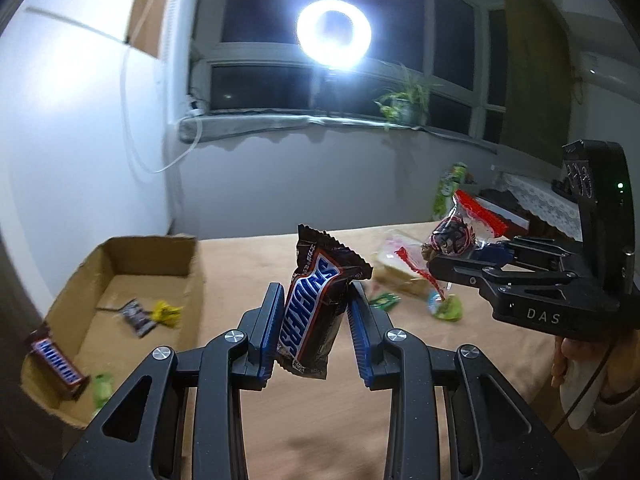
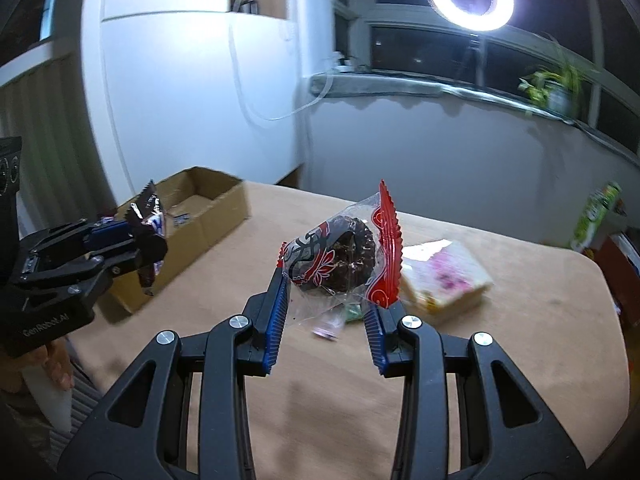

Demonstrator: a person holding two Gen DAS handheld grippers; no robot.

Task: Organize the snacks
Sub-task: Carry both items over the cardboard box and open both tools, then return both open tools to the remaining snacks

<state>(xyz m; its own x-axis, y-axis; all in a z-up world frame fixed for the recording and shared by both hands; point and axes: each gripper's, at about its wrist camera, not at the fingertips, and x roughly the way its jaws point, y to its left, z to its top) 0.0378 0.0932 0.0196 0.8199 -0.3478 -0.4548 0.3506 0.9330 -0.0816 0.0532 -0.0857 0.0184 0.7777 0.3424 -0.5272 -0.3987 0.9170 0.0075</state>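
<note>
My left gripper (image 1: 316,304) is shut on a brown Snickers bar (image 1: 316,304) and holds it upright above the tan table (image 1: 304,420). It also shows at the left of the right wrist view (image 2: 146,248). My right gripper (image 2: 326,300) is shut on a clear and red wrapped dark pastry (image 2: 344,256), held above the table; it shows at the right of the left wrist view (image 1: 434,262). An open cardboard box (image 1: 52,312) stands at the table's left and holds another Snickers bar (image 1: 56,364) and several small snacks. The box also shows in the right wrist view (image 2: 216,216).
A wrapped white and pink cake (image 2: 444,280) and small green snacks (image 1: 446,306) lie on the table's right part. A green carton (image 2: 596,216) stands beyond the far right edge. A ring light (image 1: 334,34) shines before the dark window.
</note>
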